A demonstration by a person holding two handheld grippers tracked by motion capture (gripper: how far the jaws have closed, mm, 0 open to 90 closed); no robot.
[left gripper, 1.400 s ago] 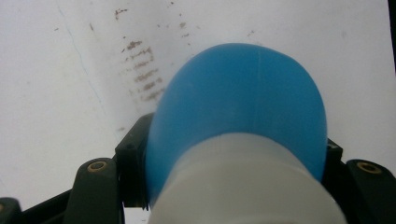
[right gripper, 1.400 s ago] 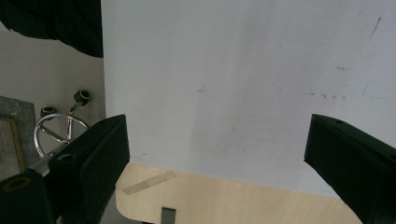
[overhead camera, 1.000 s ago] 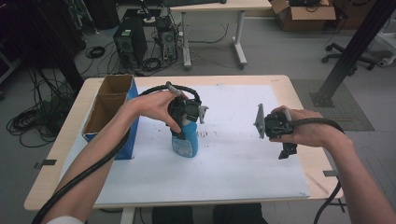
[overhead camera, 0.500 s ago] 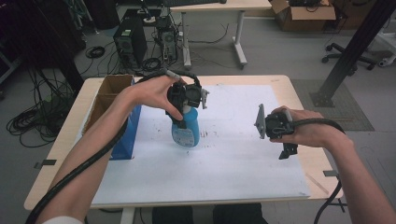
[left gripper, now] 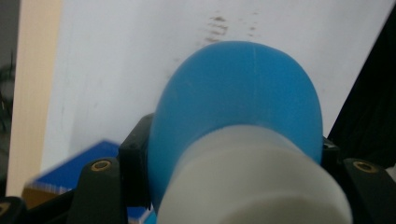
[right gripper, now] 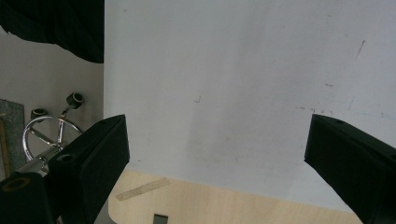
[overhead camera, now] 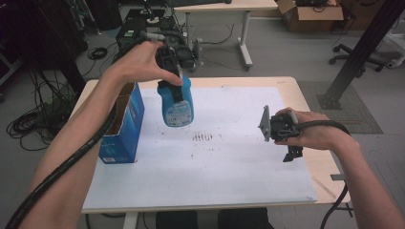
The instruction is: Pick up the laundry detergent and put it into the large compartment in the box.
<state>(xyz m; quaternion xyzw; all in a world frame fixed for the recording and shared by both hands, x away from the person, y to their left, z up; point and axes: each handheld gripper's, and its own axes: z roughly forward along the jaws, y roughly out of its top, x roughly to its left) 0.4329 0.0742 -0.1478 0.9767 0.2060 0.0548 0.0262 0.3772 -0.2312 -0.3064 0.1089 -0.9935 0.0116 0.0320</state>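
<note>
Carrying the blue bottle (overhead camera: 175,102) beside the blue box (overhead camera: 125,125), left tongs (overhead camera: 173,86) clamp its neck; right tongs (overhead camera: 292,151) gape empty; lowering it into the box likely follows.

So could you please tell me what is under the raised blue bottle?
Bare white table sheet with dark smudges lies under the blue plastic bottle; the bottle covers part of it.

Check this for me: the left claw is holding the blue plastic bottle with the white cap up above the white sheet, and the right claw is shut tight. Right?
Not quite. The right claw is open, its jaws wide apart with nothing between them, as the right gripper view shows. The left claw does hold the blue plastic bottle with the white cap above the white sheet.
</note>
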